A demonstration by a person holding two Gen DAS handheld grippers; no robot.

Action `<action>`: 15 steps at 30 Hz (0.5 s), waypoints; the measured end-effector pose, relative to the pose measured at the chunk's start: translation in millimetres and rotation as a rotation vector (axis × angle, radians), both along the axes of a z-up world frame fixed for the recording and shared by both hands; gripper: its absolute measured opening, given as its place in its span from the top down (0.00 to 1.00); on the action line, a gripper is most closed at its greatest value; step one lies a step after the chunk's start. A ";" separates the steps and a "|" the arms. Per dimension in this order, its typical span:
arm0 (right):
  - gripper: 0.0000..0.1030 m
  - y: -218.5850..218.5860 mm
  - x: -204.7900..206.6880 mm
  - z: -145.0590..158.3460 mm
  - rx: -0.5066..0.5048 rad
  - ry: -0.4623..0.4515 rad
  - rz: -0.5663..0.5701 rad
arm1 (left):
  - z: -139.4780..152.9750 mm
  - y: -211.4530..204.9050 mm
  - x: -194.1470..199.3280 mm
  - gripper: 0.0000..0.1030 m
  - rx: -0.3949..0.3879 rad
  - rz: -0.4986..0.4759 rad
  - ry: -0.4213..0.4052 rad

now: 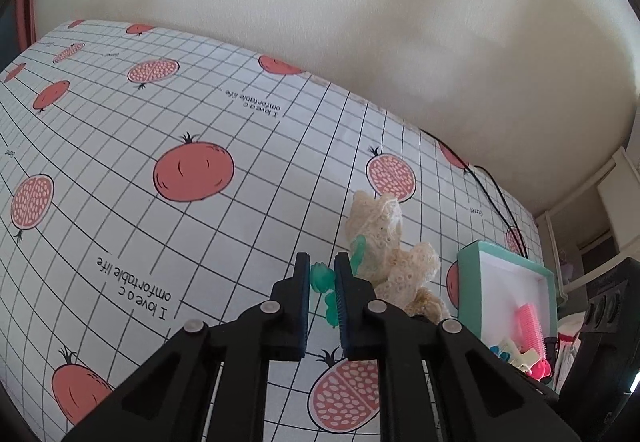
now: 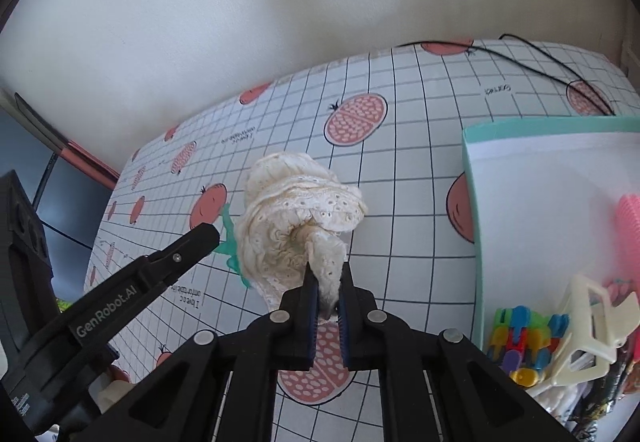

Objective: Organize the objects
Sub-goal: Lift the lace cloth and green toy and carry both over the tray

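My left gripper (image 1: 322, 266) is shut on a translucent green hair clip (image 1: 321, 279) just above the pomegranate-print tablecloth (image 1: 200, 114). Right beside it is a cream lace scrunchie (image 1: 384, 242), partly covering the clip's far end. In the right wrist view my right gripper (image 2: 328, 274) is shut on a fold of that scrunchie (image 2: 296, 218), which bunches up above the cloth. The left gripper's fingers (image 2: 202, 236) reach in from the left there, and the green clip (image 2: 227, 232) shows behind the scrunchie's left edge.
A teal box (image 2: 469, 170) with a white inside stands to the right, holding a pink comb (image 2: 629, 218), several coloured small clips (image 2: 520, 334) and a cream claw clip (image 2: 588, 326). A black cable (image 2: 560, 62) runs across the far right of the table. A pale wall rises behind.
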State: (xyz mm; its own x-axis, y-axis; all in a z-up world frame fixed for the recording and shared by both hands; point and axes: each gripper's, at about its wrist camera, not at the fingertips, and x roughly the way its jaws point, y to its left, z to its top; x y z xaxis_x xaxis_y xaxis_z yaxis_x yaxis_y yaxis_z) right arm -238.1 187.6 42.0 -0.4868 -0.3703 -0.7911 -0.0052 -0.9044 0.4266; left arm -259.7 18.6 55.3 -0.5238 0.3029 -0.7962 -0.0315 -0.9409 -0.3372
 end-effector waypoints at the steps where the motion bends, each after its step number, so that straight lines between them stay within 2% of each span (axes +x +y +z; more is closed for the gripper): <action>1: 0.92 0.7 0.3 2.6 -0.003 0.006 0.003 | 2.5 -1.3 0.1 0.88 -0.001 0.005 0.005; 4: 0.92 3.8 1.4 9.4 0.002 0.022 0.000 | 7.5 -4.7 0.5 0.88 0.016 0.012 0.012; 13: 0.93 19.8 4.0 15.9 0.004 0.035 -0.040 | 14.0 3.1 2.7 0.88 -0.005 0.012 0.019; 15: 0.93 23.5 3.1 12.4 -0.005 0.024 -0.049 | 14.1 5.2 2.7 0.88 0.026 -0.004 0.006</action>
State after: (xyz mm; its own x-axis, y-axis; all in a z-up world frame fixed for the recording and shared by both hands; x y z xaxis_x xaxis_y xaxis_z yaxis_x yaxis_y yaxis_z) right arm -235.0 211.1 54.5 -0.5233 -0.3494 -0.7772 -0.0387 -0.9014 0.4313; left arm -257.0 23.9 69.4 -0.5271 0.3252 -0.7851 -0.0368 -0.9318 -0.3612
